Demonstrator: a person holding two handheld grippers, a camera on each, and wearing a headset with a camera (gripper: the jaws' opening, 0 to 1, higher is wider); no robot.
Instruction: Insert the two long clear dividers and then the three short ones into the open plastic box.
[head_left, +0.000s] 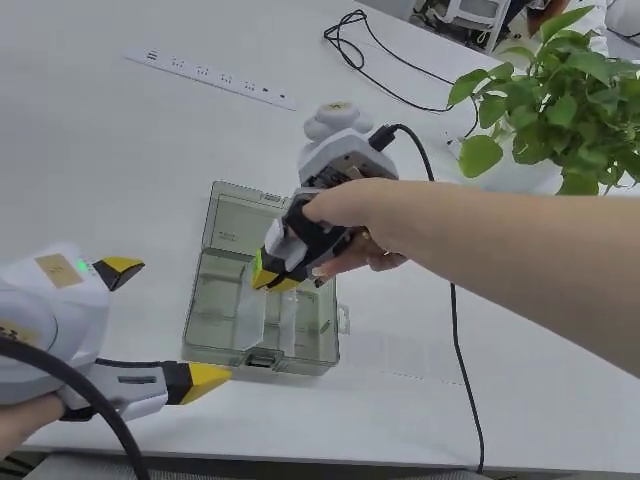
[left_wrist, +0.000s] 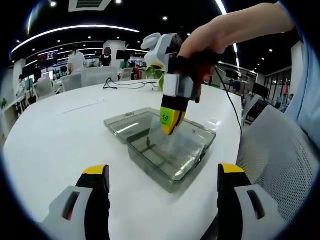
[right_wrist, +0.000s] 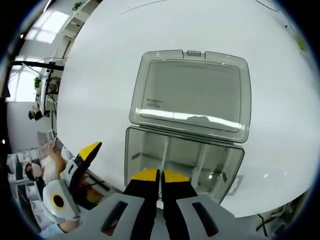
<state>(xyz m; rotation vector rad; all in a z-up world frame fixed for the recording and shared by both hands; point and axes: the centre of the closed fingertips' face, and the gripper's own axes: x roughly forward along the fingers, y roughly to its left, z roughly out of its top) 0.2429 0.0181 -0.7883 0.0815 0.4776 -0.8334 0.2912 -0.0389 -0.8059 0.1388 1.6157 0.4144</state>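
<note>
On a white table (head_left: 120, 130), the left gripper (head_left: 168, 320) is held at the near left, its jaws spread wide around nothing. The open plastic box (head_left: 200, 290) is set in the middle, lid laid back. Over it the right gripper (head_left: 266, 282) is held with jaws pressed together, a clear divider (head_left: 262, 318) standing just below; whether it is gripped cannot be told.

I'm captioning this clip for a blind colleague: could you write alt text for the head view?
The right gripper, jaws together, reaches into an open clear plastic box on a white table, its tips at an upright clear divider. The left gripper hangs open at lower left; a power strip, black cable and potted plant lie beyond.
</note>
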